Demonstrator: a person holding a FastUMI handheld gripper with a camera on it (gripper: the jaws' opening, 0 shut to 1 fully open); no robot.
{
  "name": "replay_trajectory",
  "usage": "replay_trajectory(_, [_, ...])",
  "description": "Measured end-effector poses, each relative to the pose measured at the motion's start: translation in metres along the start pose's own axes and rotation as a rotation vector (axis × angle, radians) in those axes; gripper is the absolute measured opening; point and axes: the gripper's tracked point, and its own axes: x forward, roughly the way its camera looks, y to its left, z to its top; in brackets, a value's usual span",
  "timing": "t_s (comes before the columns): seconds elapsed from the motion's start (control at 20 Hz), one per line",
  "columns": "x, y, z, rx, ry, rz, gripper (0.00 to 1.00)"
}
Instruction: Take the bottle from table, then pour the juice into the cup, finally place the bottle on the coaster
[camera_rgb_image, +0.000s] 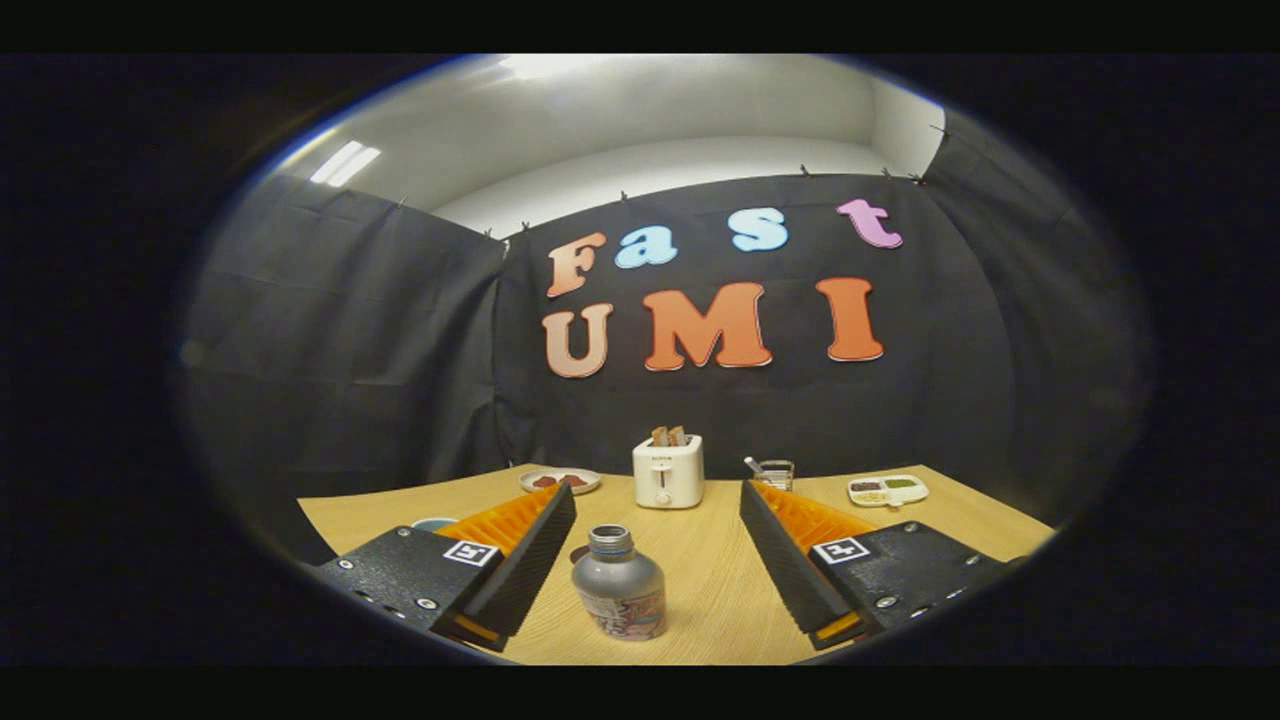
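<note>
A silver metal bottle (618, 585) with a colourful label stands upright on the wooden table (715, 580). It sits between my two fingers, nearer the left one, touching neither. My gripper (658, 495) is open wide, its black and orange fingers (520, 560) spread on either side of the bottle. A bluish rim, perhaps the cup (433, 523), peeks out behind the left finger and is mostly hidden by it. A small dark patch (578, 553) lies on the table just left of the bottle's neck; I cannot tell whether it is the coaster.
Beyond the fingers, a white toaster (668, 470) with bread in it stands at the back of the table. A plate (560, 481) lies to its left. A glass with a utensil (775, 472) and a divided white tray (888, 489) sit to its right.
</note>
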Motion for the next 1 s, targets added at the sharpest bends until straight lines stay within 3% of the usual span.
replay_trajectory(0.25, [0.001, 0.012, -0.029, 0.028, 0.055, 0.044, 0.98])
replay_trajectory(1.0, [0.014, 0.02, -0.115, 0.063, 0.241, 0.043, 0.98])
